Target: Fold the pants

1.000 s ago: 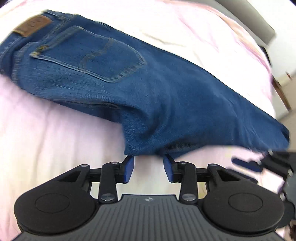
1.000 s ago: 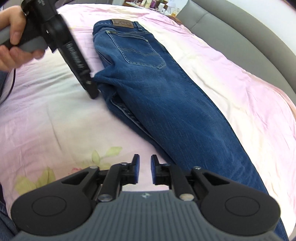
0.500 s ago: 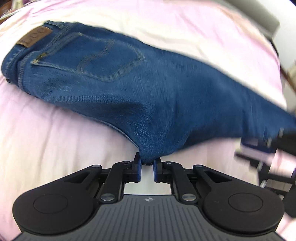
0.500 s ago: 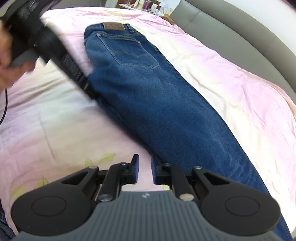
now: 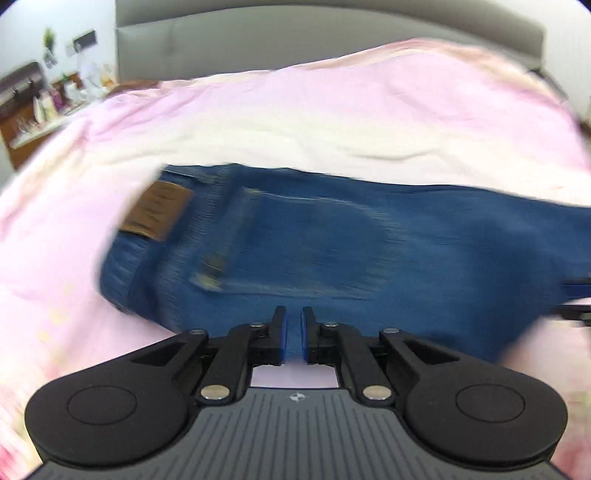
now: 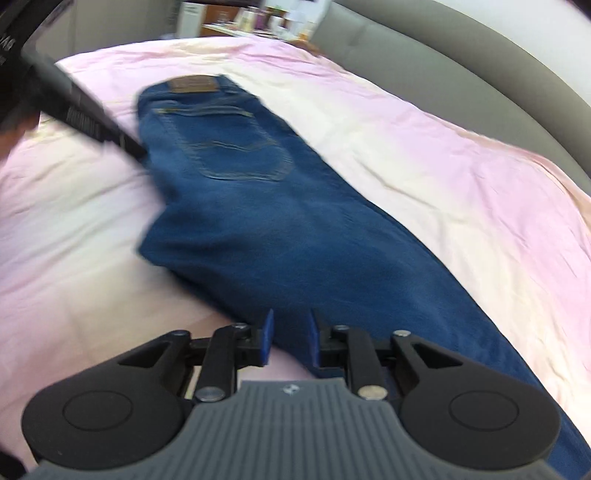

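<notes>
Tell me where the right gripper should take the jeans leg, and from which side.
Probably the near long edge of the jeans leg, just ahead of the right gripper, coming in from the pink sheet side. The leg lies flat and straight, leaving that edge exposed. The gripper's fingers are opening, denim behind the gap, not pinched. The left gripper is shut on the seat edge.

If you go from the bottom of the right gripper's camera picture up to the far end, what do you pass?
Right gripper, its jaws opening over the jeans' leg → back pocket → brown waist patch → pink bedsheet → cluttered shelf.
</notes>
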Action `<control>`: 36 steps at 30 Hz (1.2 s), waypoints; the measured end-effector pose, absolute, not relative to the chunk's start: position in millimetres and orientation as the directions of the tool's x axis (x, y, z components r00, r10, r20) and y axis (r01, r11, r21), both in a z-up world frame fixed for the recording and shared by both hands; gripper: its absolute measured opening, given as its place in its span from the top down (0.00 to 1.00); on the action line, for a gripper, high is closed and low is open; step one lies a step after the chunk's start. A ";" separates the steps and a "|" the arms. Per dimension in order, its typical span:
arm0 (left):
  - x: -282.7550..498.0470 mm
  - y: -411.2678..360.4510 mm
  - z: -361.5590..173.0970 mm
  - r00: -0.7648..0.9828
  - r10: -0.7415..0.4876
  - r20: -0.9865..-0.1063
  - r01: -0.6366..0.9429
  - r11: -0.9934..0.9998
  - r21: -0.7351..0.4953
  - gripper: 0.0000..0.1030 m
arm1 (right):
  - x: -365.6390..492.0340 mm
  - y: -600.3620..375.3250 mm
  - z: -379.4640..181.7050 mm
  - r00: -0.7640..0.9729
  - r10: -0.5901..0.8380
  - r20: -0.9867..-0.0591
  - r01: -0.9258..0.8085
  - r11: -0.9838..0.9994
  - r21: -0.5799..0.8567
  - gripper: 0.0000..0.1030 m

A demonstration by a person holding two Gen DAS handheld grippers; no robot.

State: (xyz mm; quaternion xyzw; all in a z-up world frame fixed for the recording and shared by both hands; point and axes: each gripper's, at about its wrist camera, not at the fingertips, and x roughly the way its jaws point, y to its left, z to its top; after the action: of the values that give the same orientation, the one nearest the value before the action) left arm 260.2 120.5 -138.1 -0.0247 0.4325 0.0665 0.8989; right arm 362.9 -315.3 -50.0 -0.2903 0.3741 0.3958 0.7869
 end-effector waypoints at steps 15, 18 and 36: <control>305.0 145.0 -188.6 0.460 0.152 -0.875 0.087 0.973 0.215 0.94 | 428.1 -373.9 -116.7 0.277 0.224 -0.934 -0.736 0.675 -0.056 0.86; 297.6 132.0 -165.3 0.507 0.163 -0.846 0.093 0.966 0.242 0.92 | 427.8 -392.9 -101.8 0.276 0.235 -0.932 -0.708 0.705 -0.032 0.86; 322.3 25.5 -147.9 0.490 -0.031 -0.871 0.133 0.990 0.040 0.84 | 488.5 -783.0 -26.1 0.501 -0.175 -0.848 0.283 0.959 -0.031 0.83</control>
State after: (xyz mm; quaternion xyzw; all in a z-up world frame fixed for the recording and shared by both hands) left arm 322.3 25.5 -147.9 0.0510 0.5025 -0.0476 0.8617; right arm 488.5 -783.0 -26.1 0.0560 0.4818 -0.1323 0.8644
